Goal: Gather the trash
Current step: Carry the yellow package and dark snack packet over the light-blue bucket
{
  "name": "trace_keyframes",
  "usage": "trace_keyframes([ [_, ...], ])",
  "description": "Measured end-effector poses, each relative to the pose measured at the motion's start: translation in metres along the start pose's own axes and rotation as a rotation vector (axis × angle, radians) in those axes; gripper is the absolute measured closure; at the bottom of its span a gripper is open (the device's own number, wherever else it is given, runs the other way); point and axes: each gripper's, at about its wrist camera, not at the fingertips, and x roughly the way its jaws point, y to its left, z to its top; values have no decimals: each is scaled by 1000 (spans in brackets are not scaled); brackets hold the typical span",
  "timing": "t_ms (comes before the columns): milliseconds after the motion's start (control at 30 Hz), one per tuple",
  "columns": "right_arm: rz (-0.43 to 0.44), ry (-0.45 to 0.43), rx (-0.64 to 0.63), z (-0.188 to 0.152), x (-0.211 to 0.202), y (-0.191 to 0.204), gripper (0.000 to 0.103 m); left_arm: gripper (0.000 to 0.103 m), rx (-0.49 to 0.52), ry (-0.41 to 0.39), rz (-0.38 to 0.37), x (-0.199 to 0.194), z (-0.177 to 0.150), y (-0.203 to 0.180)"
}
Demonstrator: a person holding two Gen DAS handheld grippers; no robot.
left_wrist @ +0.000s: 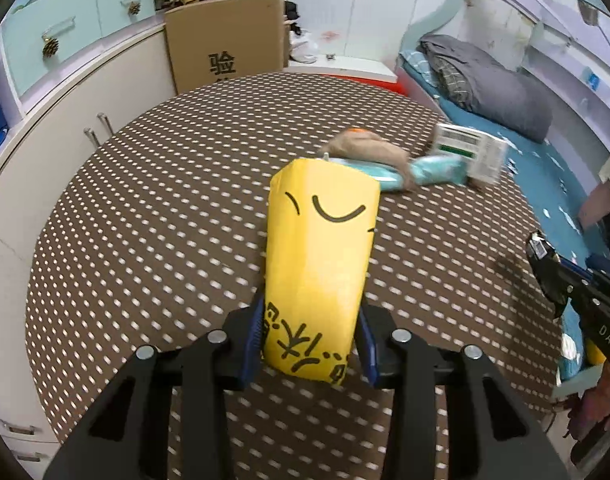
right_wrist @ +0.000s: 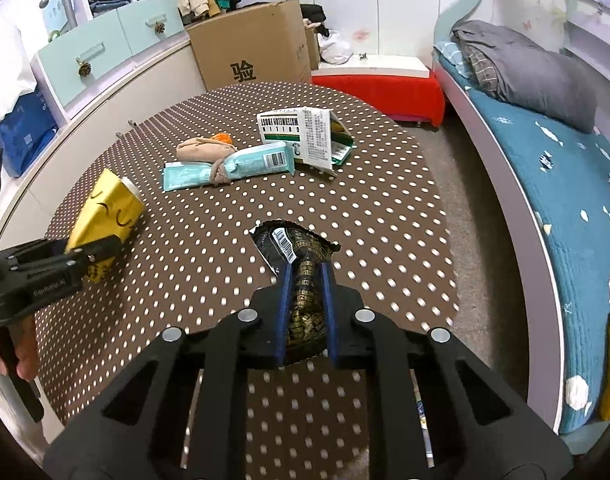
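On the dotted table [right_wrist: 385, 216], a white carton [right_wrist: 301, 136], teal packet [right_wrist: 233, 166] and beige cloth [right_wrist: 201, 150] lie uncollected. The left gripper [left_wrist: 311, 334] has its jaws clamped partway on a yellow cup [left_wrist: 321, 248]; the right gripper [right_wrist: 307, 308], nearly closed, pinches a black wrapper [right_wrist: 301, 252]. Pickup looks done; next, a bin, none visible.

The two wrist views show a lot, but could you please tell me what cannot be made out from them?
- Left wrist view: yellow cup hides the teal wrapper's near end; white carton is motion-blurred, print unreadable.
- Right wrist view: right gripper covers the black wrapper's lower part; the orange item sits behind the beige cloth.
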Motion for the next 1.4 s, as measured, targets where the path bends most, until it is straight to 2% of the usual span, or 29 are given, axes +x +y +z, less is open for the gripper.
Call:
trace_keyframes([
  [400,-51,-42,49,-29,-45,-31,88,64,83,4,-99,-12,-21,-74],
  [933,-138,-88,213,-83,-97,-117,88,64,239,14,-253,-23,-50,-201],
  [1400,-210,-41,363,-143,-113,-190,88,64,364,83,-313,-10,-91,-294],
])
